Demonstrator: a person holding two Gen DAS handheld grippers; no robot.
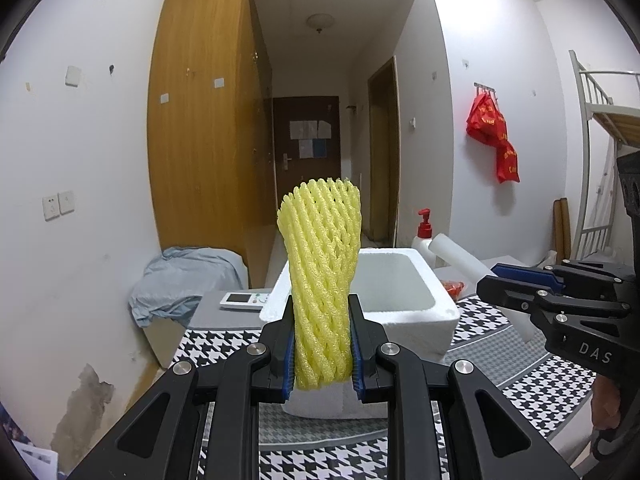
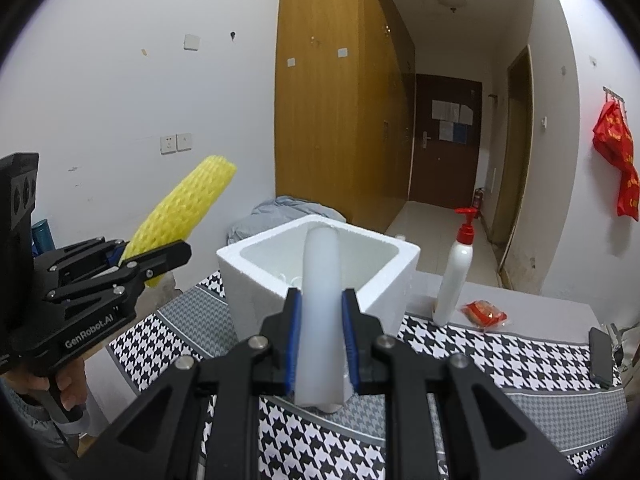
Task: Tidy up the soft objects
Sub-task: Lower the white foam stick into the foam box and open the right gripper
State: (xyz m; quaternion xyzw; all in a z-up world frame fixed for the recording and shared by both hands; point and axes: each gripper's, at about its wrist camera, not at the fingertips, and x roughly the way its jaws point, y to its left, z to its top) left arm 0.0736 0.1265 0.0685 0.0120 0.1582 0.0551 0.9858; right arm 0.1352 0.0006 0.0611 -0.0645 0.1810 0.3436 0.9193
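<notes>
My left gripper (image 1: 322,312) is shut on a yellow foam net sleeve (image 1: 322,276) that stands upright above the table, in front of a white styrofoam box (image 1: 416,316). The sleeve also shows in the right wrist view (image 2: 180,216), held in the left gripper (image 2: 168,258) left of the box. My right gripper (image 2: 321,304) is shut on a white foam roll (image 2: 322,308) that points up over the near wall of the box (image 2: 256,280). In the left wrist view the right gripper (image 1: 492,280) holds the roll (image 1: 460,258) at the right of the box.
The table has a black-and-white houndstooth cloth (image 2: 500,360). A white pump bottle with a red top (image 2: 456,272) and a red packet (image 2: 484,312) stand right of the box. A dark phone (image 2: 600,356) lies at the right edge. A remote (image 1: 244,300) lies left of the box.
</notes>
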